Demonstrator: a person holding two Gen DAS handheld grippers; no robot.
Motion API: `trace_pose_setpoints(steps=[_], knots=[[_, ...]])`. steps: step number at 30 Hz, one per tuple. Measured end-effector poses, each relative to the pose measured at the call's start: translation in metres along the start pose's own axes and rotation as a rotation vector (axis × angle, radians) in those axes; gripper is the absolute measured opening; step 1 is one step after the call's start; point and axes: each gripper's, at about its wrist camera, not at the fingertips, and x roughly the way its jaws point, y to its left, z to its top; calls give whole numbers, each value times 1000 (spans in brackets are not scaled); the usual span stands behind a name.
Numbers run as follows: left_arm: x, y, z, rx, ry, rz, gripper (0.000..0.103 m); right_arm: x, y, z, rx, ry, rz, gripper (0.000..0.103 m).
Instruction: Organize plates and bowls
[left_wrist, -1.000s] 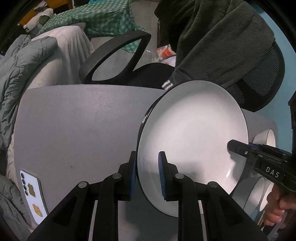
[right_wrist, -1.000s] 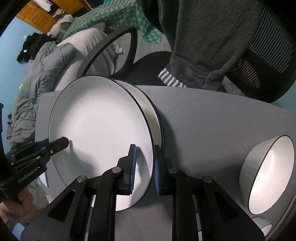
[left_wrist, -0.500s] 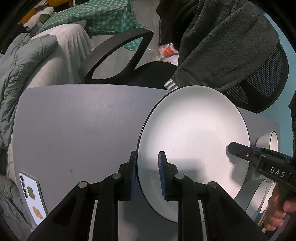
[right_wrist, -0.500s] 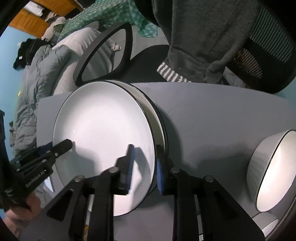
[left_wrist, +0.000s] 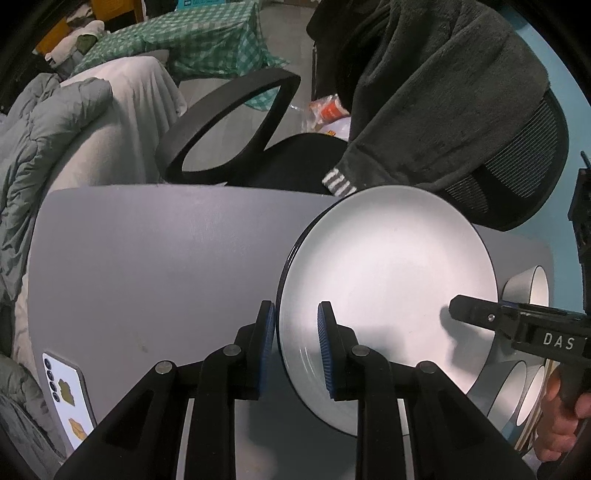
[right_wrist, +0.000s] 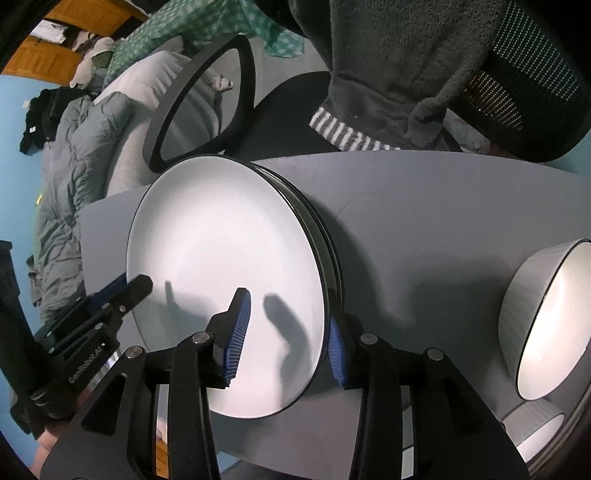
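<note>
Plate (left_wrist: 388, 280), white w/ black rim, sits on top of a stack of like plates (right_wrist: 325, 236) on the grey table (left_wrist: 147, 258), towards the table's far edge near the office chair (left_wrist: 229, 107). Left gripper (left_wrist: 295, 347) straddles the plate's near-left rim: outer pad looks to touch the rim's outside, inner pad (left_wrist: 325, 350) hangs over the white face w/ a gap, so not clamped, jaws slightly apart. Right gripper (right_wrist: 284, 332) is at the opposite rim; its jaws have just been opening, now clearly apart w/ the rim between them, left pad (right_wrist: 236, 332) off the surface, no grip. Bowl (right_wrist: 543, 314), grey outside & white inside, is on the table to the right, well apart from the stack. More bowls (left_wrist: 524, 391) are at the right edge. Phone (left_wrist: 66, 398) lies at the table's near-left corner. Dark garment (left_wrist: 436, 92) hangs over the chair back.
</note>
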Motion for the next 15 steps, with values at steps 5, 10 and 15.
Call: trace_pose_setpoints(steps=[5, 10, 15], knots=[[-13, -2, -1, 5, -32, -5, 27, -5, 2, -2, 6, -6, -16, 39], [-40, -4, -6, 7, -130, -36, 47, -12, 5, -5, -5, -41, -76, 56], [-63, -12, -8, 57, -192, -23, 50, -26, 12, -9, -63, -108, -151, 61]])
